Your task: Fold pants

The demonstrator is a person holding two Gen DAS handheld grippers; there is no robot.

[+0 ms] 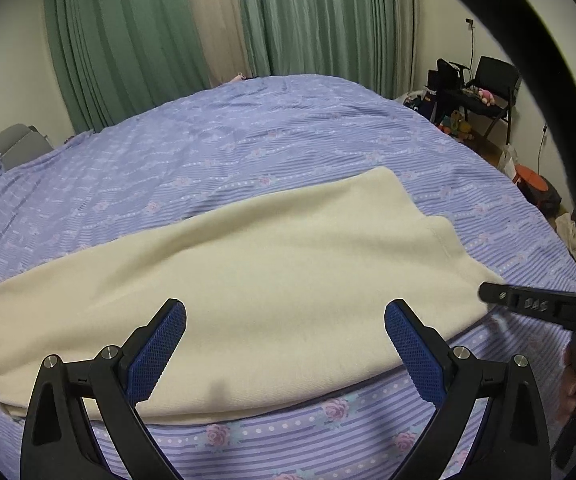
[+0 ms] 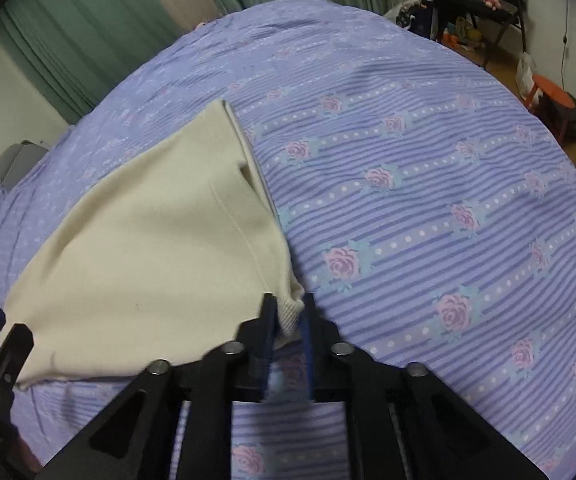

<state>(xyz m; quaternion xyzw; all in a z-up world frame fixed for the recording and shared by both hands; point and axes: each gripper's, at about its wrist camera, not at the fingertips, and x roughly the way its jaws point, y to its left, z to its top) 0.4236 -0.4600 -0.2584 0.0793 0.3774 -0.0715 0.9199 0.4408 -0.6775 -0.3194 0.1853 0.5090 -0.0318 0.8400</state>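
Right gripper [image 2: 288,312] on pants [image 2: 148,248] corner; left gripper [image 1: 286,332] wide above.

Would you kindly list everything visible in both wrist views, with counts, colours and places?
Cream fleece pants: one, cream, flat on the bed's near side.
Lilac striped rose-print bedspread: one, lilac, covering the bed.
Green pleated curtains: green with a beige panel, behind the bed.
Black folding chair: one, black, far right corner.
Orange round stool: one, orange, right of the bed.
Left gripper: black with blue pads, open above the pants.
Right gripper: black, shut on a pants corner.
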